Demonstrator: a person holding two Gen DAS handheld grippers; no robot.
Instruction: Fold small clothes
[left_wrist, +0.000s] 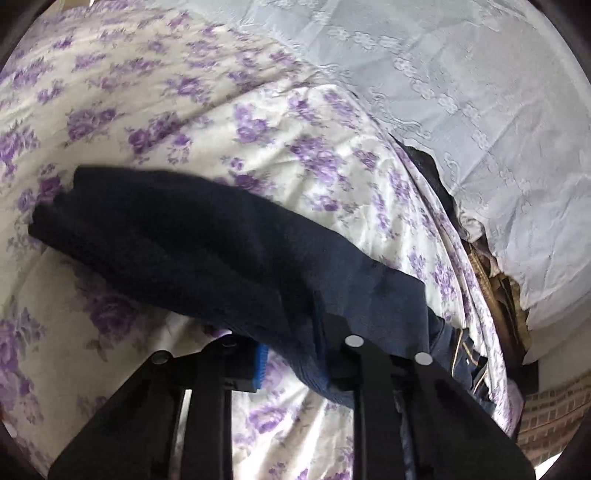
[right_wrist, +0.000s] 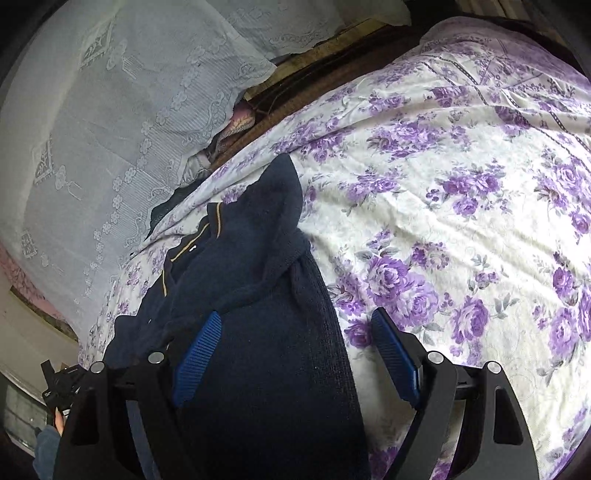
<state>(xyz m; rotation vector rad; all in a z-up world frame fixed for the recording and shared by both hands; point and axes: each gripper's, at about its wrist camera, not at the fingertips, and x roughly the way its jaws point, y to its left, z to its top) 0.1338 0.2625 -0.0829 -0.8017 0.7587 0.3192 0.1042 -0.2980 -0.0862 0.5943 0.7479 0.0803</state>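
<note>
A small navy knit sweater (left_wrist: 177, 240) with a thin yellow trim lies on a white bedsheet with purple flowers (left_wrist: 184, 110). My left gripper (left_wrist: 291, 365) is shut on a fold of the sweater, with the cloth draped over its blue pads and lifted off the sheet. In the right wrist view the sweater (right_wrist: 266, 332) lies partly folded, a sleeve (right_wrist: 277, 192) pointing away. My right gripper (right_wrist: 295, 354) is open, its blue pads (right_wrist: 395, 354) spread, one on the knit body and one over the sheet (right_wrist: 461, 184).
A pale lace cloth (left_wrist: 461, 110) covers the area beside the bed and also shows in the right wrist view (right_wrist: 110, 129). Dark cloth and brown items (left_wrist: 495, 280) sit in the gap at the bed's edge. A brick wall (left_wrist: 554, 417) shows at the lower right.
</note>
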